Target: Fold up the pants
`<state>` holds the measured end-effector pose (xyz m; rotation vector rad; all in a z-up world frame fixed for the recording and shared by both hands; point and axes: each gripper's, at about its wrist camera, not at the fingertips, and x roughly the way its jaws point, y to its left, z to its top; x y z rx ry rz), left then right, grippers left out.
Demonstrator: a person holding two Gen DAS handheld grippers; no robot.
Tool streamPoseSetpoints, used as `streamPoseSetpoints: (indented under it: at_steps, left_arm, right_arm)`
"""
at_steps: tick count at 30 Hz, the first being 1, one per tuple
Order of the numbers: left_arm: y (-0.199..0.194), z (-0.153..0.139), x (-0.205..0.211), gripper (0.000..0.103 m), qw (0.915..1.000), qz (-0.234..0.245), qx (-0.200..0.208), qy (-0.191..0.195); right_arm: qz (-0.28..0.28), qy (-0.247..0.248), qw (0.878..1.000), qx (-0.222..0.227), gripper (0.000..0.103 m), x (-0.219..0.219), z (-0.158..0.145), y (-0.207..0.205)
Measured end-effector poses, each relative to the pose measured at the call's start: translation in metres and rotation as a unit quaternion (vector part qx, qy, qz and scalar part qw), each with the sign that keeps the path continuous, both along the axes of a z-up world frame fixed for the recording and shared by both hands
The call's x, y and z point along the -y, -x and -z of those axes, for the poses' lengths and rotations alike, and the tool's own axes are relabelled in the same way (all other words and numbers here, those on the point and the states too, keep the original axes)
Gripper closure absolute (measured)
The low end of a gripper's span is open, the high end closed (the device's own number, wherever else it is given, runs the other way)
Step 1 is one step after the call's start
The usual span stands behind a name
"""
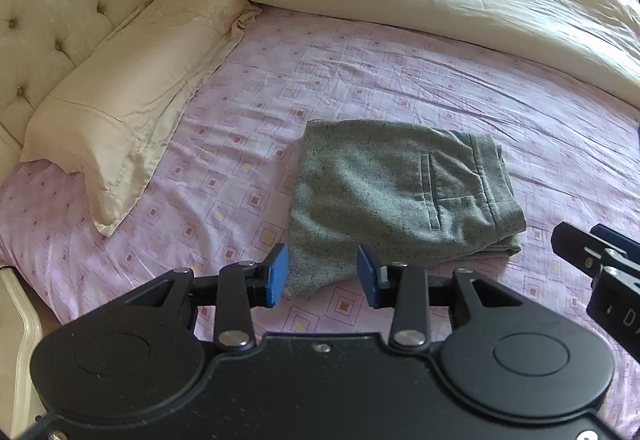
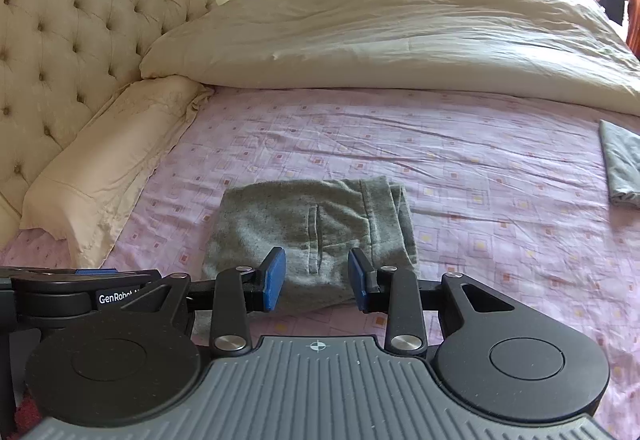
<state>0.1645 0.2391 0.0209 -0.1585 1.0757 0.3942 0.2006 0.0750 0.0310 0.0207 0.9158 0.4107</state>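
Folded grey pants (image 1: 400, 195) lie as a compact bundle at frame centre on the pink sheet (image 1: 440, 79). My left gripper (image 1: 322, 276) and right gripper (image 2: 316, 278) hang above the near edge, jaws spread, pinching nothing. I judge folding finished; next comes only tidying the trailing lower-left corner.

The pants (image 1: 400, 195) are grey, speckled knit, folded into a compact, roughly square bundle. They lie flat on the pink patterned bed sheet (image 1: 440, 79), a slit pocket facing up, stacked layer edges showing along the right side.
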Motion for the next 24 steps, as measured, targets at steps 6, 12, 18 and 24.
streamPoseSetpoints:
  at_steps: [6,12,18,24]
  left_arm:
    - [0.0022,-0.0011,0.0045,0.055,1.0,0.005,0.0,0.0]
    - [0.0035,-0.0003,0.0064,0.055,1.0,0.006,-0.001,0.002]
    - [0.0051,0.0013,0.0057,0.055,0.9999,0.008,-0.004,0.006]
    - [0.0054,0.0021,0.0045,0.055,0.9999,0.008,-0.006,0.006]
  right_arm:
    - [0.001,-0.001,1.0,-0.002,0.07,0.0023,0.0014,0.0021]
    - [-0.003,0.004,1.0,-0.001,0.07,0.0035,0.0013,0.0049]
    - [-0.002,0.006,1.0,-0.001,0.07,0.0031,0.0014,0.0059]
    - [-0.007,0.008,1.0,0.0,0.07,0.0018,0.0012,0.0075]
